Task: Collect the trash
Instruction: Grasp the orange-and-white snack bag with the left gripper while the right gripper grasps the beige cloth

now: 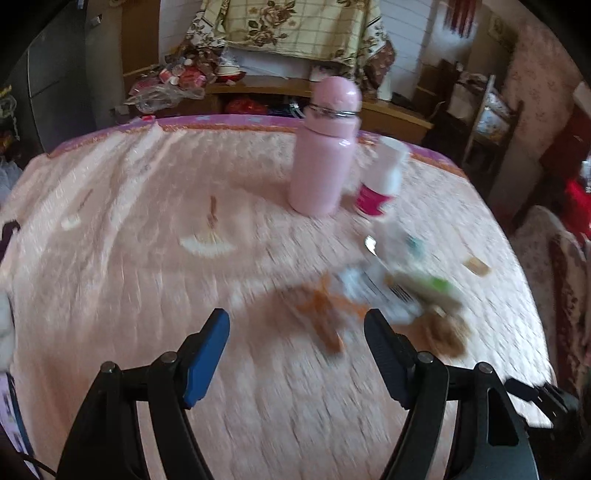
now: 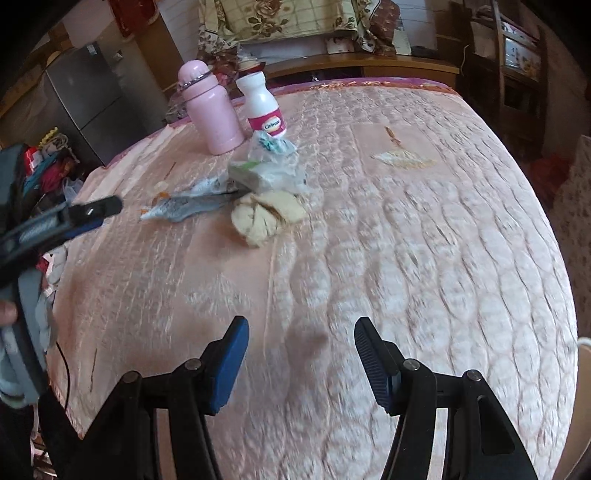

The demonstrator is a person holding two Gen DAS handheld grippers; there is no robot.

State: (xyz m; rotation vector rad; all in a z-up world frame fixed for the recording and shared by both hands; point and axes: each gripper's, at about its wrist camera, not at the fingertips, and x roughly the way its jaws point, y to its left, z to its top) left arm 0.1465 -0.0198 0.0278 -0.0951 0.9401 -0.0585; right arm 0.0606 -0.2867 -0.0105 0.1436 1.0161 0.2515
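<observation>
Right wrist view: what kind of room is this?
Probably a lived-in home room, maybe a bedroom or dining area. A quilted pink cloth covers the table, a floral fabric drapes over the wooden cabinet behind, and a grey fridge stands at left.

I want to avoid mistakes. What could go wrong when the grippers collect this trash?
1. The pink flask and white bottle stand upright right behind the trash pile; a reaching gripper might topple them.
2. The clear plastic wrap lies against the white bottle, so pulling it may drag the bottle.
3. The crumpled brown paper could be missed.
</observation>
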